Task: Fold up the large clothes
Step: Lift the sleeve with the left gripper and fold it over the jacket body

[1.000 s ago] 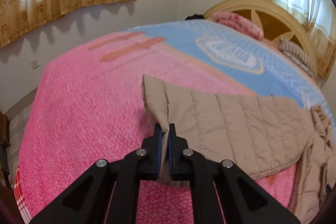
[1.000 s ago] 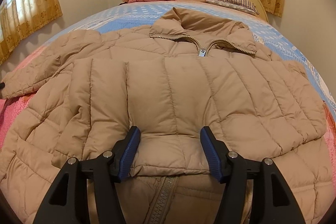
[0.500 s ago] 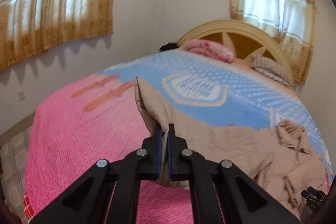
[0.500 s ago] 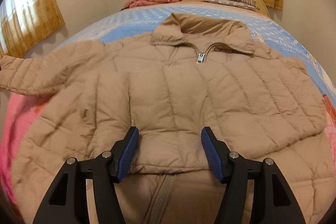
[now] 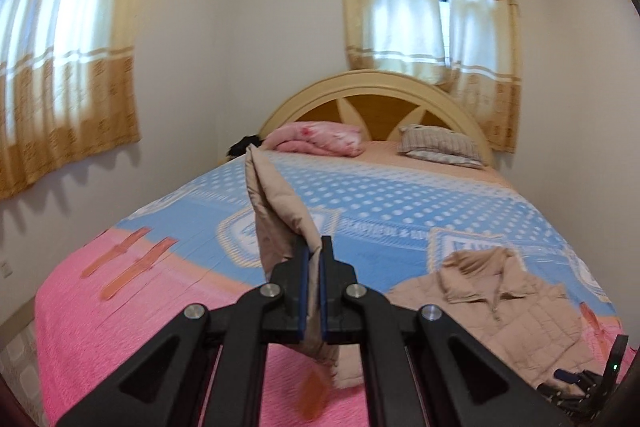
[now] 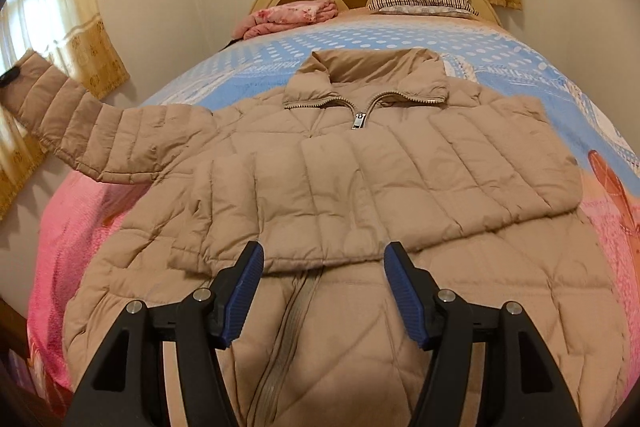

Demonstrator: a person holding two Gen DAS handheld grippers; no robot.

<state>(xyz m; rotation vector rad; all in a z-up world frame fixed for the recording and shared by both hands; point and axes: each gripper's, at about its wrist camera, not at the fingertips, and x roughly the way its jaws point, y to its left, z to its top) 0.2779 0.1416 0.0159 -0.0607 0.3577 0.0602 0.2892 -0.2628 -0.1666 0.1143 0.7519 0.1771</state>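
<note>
My left gripper (image 5: 314, 287) pinches the sleeve cuff (image 6: 36, 95) lifted off the bed (image 6: 500, 51); I'd carry it across the jacket (image 6: 360, 179) flat. My right gripper (image 6: 324, 291) hovers spread above the hem, ready to pin.

Left gripper (image 5: 314, 291) raised, jaws clamped tight. Right gripper (image 6: 323, 291) tilted downward, jaws spread wide.

A: Bright?
B: Soft daylight through the curtained windows (image 5: 432, 23); they glare white.
A: Sharp?
B: Bedspread (image 5: 400, 203) smeared by motion blur, fisheye bends the edges, corners vignetted black.
</note>
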